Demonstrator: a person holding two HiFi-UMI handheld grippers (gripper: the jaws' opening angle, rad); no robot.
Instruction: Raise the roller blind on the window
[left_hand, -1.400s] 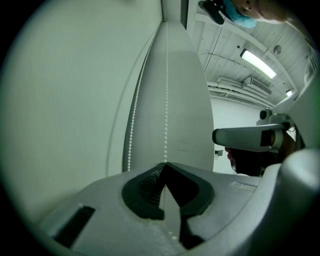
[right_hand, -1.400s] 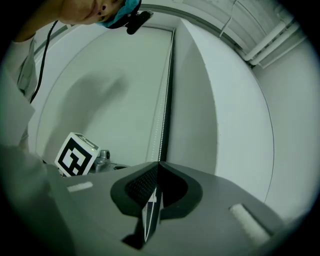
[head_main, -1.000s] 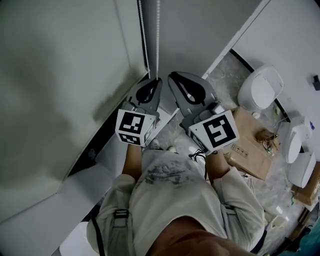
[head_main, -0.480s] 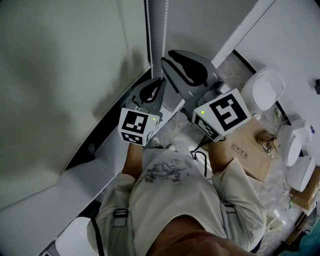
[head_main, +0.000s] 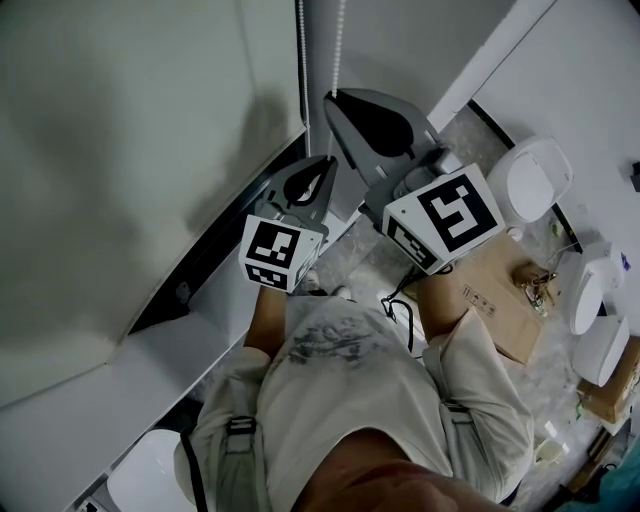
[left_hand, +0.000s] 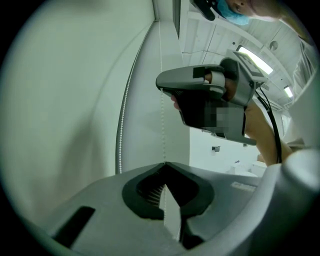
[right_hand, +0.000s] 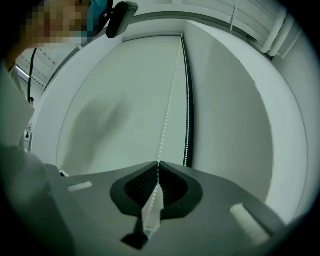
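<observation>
The pale roller blind (head_main: 120, 150) fills the left of the head view. Beside it two strands of white bead chain (head_main: 339, 45) hang down. My right gripper (head_main: 333, 97) is shut on the right-hand strand, which runs up from its closed jaw tips (right_hand: 158, 163). My left gripper (head_main: 325, 162) sits just below it, shut on the same strand (left_hand: 162, 125). In the left gripper view the right gripper (left_hand: 160, 86) is directly above on that chain. The other strand (head_main: 300, 60) hangs free next to the blind's edge.
A white sill (head_main: 120, 400) runs below the blind. On the floor at right lie a cardboard box (head_main: 500, 290) and white ceramic fixtures (head_main: 530, 180). The person's torso (head_main: 350, 400) fills the bottom of the head view.
My right gripper has risen along the chain, now clearly above the left one. The left gripper has stayed at about the same spot.
</observation>
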